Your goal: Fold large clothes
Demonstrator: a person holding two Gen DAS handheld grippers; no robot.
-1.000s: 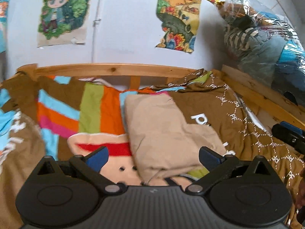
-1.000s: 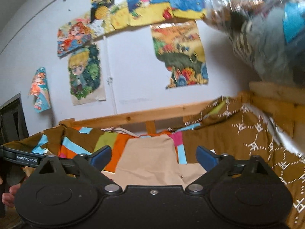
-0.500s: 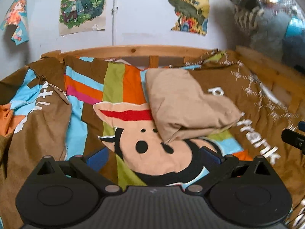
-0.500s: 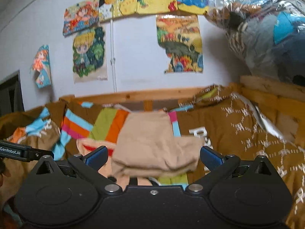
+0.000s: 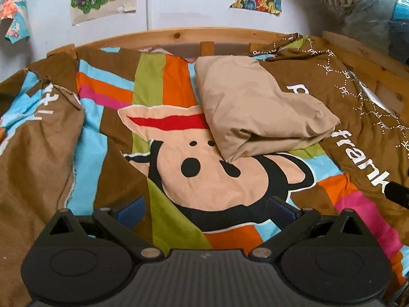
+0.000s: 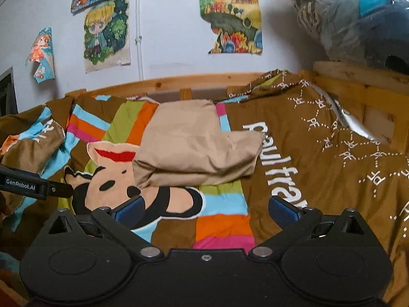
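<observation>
Now I am holding both grippers released and empty: left gripper [image 5: 205,208], right gripper [image 6: 205,208]. Beige folded garment [image 5: 258,110] is lying above centre, long axis running toward upper left, nearer my right gripper.

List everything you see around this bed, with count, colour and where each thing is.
Folded garment: one, beige, lying on the cover toward the headboard.
Bed cover: one, brown with bright stripes, a cartoon monkey and white lettering, spread over the bed.
Bed frame: one, light wood, rail along the wall and the right side.
Posters: several, colourful cartoon prints, stuck on the pale wall.
Plastic bag of soft things: one, clear with grey and blue contents, upper right above the frame.
Left tongs: black with blue pads, open, empty, over the cover.
Right tongs: black with blue pads, open, empty, over the cover.
</observation>
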